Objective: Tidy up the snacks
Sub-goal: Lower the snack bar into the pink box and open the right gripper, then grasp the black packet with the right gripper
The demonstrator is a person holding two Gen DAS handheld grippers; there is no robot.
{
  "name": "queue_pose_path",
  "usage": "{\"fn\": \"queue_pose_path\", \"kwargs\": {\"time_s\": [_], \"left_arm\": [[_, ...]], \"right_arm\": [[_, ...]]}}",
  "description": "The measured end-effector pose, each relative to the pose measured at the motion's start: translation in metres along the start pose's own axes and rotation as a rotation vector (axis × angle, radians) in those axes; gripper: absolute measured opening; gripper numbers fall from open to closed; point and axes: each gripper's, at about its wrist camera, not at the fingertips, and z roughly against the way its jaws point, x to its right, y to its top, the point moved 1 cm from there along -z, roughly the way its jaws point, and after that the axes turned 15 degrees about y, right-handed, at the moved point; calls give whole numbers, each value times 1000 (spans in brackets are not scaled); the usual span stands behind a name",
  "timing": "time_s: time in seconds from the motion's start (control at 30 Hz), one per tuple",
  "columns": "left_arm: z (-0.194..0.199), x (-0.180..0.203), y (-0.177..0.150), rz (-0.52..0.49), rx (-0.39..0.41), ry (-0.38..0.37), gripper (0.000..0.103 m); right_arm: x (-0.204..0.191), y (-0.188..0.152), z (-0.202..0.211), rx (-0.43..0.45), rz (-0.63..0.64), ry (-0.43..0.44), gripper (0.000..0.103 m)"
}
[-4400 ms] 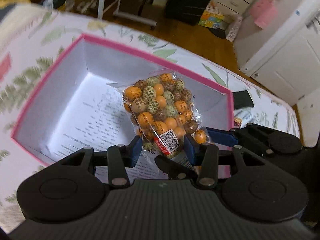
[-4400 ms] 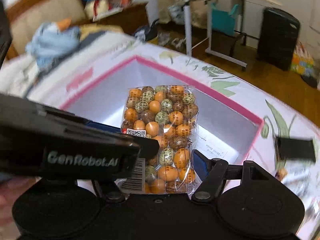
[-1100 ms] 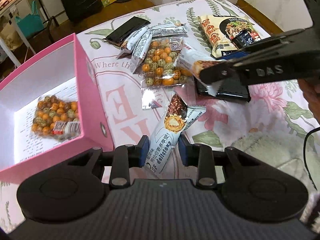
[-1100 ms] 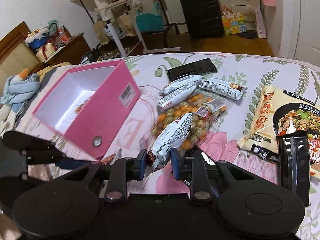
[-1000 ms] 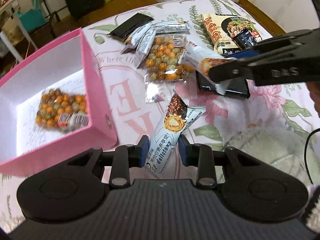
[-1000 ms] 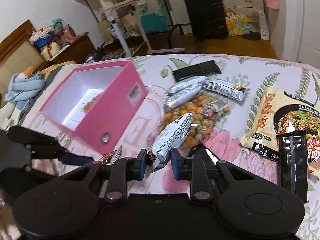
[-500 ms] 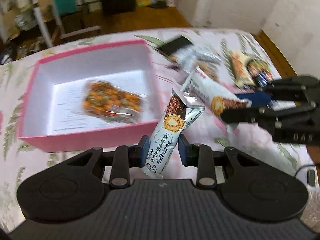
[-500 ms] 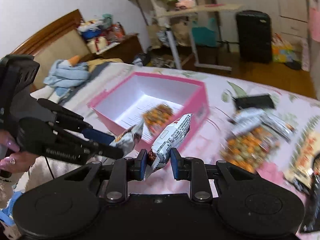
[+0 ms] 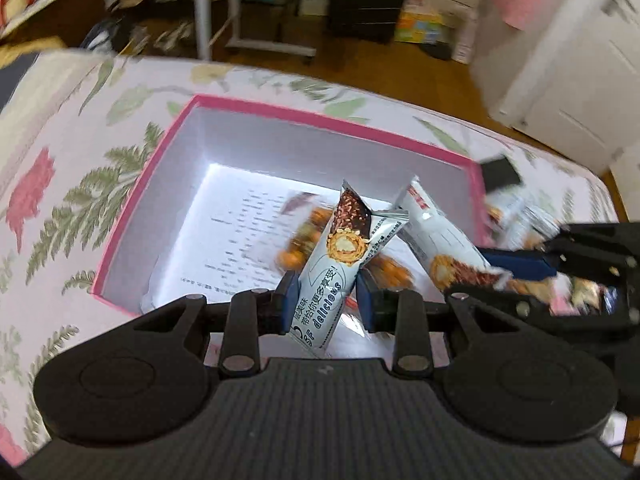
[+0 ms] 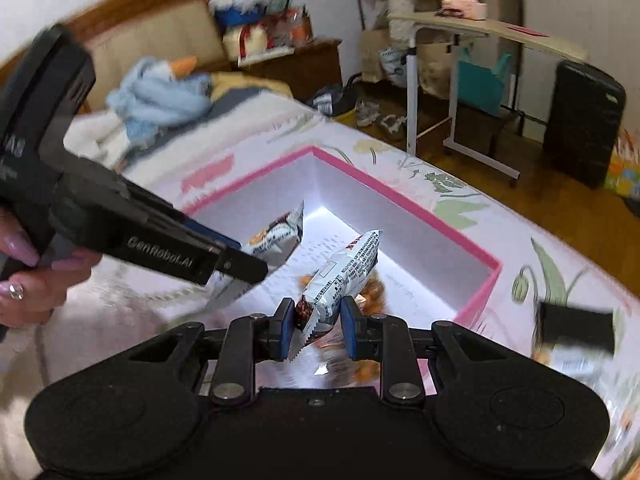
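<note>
Left wrist view looks down past the left tongs [image 9: 325,300], whose blue pads are clamped on the lower part of a white snack bar wrapper [image 9: 340,264] printed with a chocolate-nut picture; the bar stands tilted above the open pink box [image 9: 304,114]. Beside it on the right, the right tongs [image 9: 494,270] come in sideways, pressed together on a second white snack bar [image 9: 436,236], also over the box. On the white paper floor of the box lies a clear bag of orange and brown nuts [image 9: 298,254], partly hidden behind both bars and blurred. The box sits on a floral bedspread [image 9: 72,152]. A black packet [image 9: 500,174] lies on the bedspread just outside the box's far right corner.

Right wrist view shows the second bar [image 10: 340,280] gripped near its crimped end, its free end reaching over the box interior, and a hand [image 10: 28,272] holding the left tongs' handle at the left edge.
</note>
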Motion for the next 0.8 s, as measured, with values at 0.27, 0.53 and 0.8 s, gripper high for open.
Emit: {"fn": "queue_pose_path", "kwargs": {"time_s": [0.27,0.53,0.8], "left_arm": [[-62,-2,8,90,-64,126,32],[-50,-3,4,73,0,113,44],[22,14,-16,-72,144,95,45]], "right_arm": [[22,10,-55,-159,117,-98,29],[10,7,-48,-129,156,-196,42],[-2,-25,64,49,-58,-199,54]]}}
